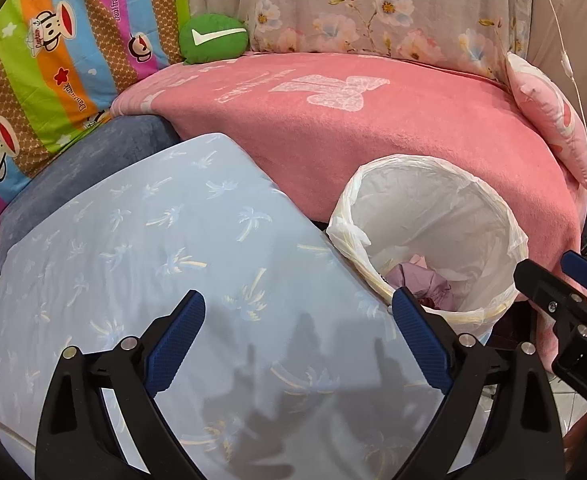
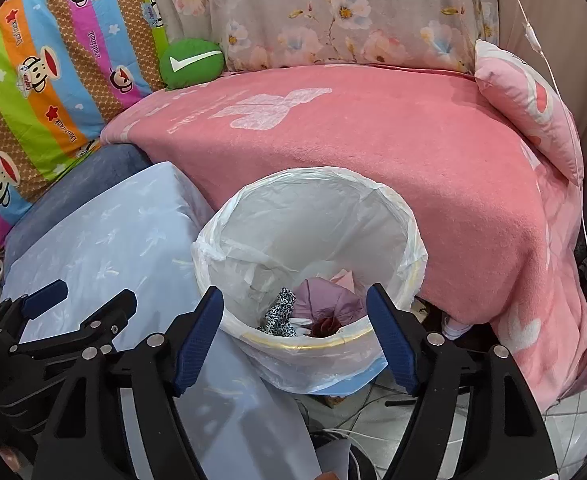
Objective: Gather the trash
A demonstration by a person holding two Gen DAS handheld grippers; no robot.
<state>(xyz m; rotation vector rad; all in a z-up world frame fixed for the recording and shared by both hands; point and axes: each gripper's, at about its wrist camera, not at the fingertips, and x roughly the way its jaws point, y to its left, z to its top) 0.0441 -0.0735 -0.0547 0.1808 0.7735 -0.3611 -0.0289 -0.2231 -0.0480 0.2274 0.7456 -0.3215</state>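
Though half-hidden, crumpled trash [image 2: 325,304] in bin [image 2: 409,240]

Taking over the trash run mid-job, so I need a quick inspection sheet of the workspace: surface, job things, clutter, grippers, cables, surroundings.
Surface: pink blanket over the seat; light blue cushion in front, left of the bin.
Job's things: bin lined with a white bag; crumpled purple scrap and spotted scrap inside.
Clutter: green pouch, pink pillow.
Grippers: left gripper open over the cushion, empty; right gripper open above the bin, empty.
Cables: white cord hanging at right; wires on the floor.
Surroundings: striped cartoon quilt, floral cloth.
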